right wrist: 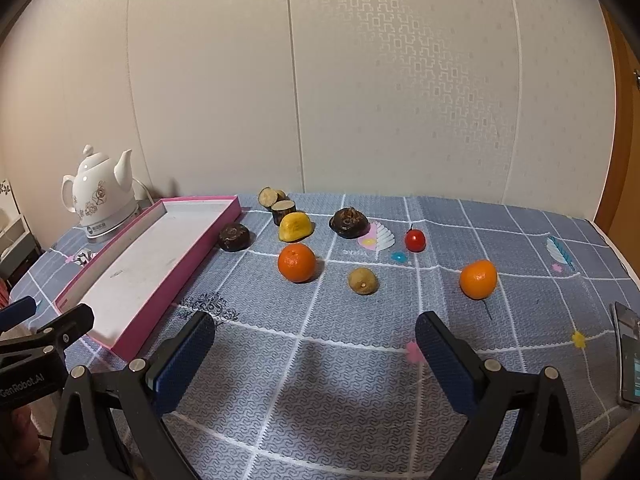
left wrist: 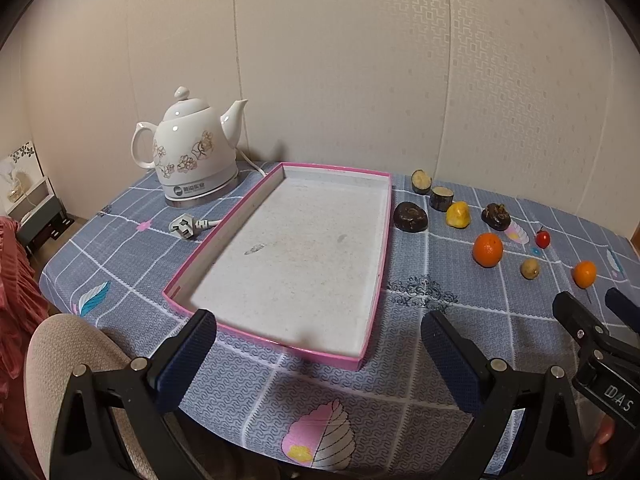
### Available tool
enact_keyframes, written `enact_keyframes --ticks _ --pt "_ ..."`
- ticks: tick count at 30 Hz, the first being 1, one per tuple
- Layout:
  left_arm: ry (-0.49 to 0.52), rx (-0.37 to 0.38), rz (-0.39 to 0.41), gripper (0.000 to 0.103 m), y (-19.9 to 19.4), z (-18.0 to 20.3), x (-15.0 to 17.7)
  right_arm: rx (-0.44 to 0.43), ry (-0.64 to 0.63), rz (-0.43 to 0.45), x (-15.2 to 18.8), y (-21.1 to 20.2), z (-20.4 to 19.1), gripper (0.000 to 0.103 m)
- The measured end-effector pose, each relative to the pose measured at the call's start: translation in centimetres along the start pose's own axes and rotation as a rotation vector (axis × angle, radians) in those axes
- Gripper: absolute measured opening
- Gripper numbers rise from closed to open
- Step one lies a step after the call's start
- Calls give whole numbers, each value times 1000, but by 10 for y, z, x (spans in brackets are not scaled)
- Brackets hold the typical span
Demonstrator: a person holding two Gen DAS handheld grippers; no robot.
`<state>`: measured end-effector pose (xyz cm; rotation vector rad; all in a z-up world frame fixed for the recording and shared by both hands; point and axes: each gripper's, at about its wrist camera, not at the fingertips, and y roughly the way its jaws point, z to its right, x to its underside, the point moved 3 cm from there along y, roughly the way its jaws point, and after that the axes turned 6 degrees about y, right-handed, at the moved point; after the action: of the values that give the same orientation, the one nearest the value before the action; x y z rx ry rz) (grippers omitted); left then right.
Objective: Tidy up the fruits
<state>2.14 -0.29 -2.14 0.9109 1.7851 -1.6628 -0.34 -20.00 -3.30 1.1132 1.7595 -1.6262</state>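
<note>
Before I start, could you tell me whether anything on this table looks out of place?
The kettle's plug lies loose on the cloth beside the pink tray, and a phone sits at the table's right edge. The tray is empty; fruit lies scattered.

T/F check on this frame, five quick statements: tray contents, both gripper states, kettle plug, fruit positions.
1. The pink tray holds no fruit. True.
2. The left hand-held gripper is shut on an orange. False: it is open and holds nothing.
3. The kettle plug lies loose on the tablecloth. True.
4. The cherry tomato sits inside the tray. False: it is on the cloth, well right of the tray.
5. The right hand-held gripper is open, with two oranges on the cloth ahead of it. True.
</note>
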Motion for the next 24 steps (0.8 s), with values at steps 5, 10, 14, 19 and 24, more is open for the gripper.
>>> enact_keyframes --ticks 5,10,14,19,24 --pt "-1 -2 -2 103 0 0 0 2 -3 1 1 0 -1 102" --pt "2 -6 8 103 -2 1 0 1 -5 0 2 0 -2 102" --pt "7 -6 7 103 -2 2 0 1 -3 3 1 -1 -2 102" --pt "2 -7 8 103 -2 1 1 -1 -5 -4 2 0 -2 102" --pt "4 -5 5 103 -2 2 1 1 -6 -3 2 -1 -3 102"
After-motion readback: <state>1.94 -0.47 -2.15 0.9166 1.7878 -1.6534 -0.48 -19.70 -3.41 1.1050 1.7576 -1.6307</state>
